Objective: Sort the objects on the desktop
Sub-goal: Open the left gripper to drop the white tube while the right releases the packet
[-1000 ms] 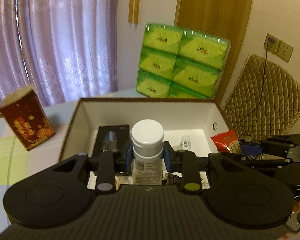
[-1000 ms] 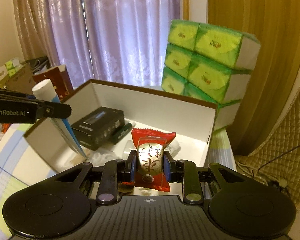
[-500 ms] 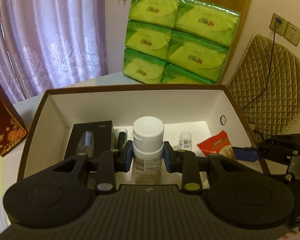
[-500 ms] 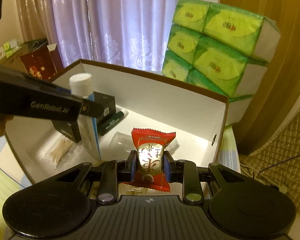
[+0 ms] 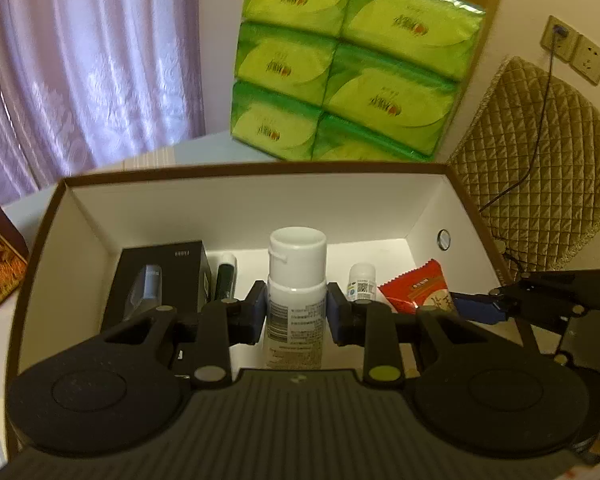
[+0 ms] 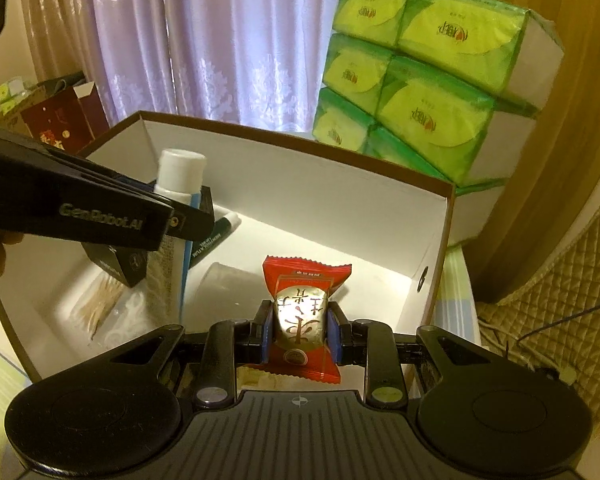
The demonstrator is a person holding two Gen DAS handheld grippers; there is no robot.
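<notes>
the left gripper [image 5: 297, 312] is clamping the white-capped bottle [image 5: 297, 280] upright inside the open box [image 5: 236, 208], while the right gripper [image 6: 299, 330] is pinching the red candy packet [image 6: 300, 312] over the box floor — better lowering each into bare floor before releasing.

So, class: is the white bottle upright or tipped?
Upright: the bottle stands cap-up, clamped in the left gripper over the box.
</notes>
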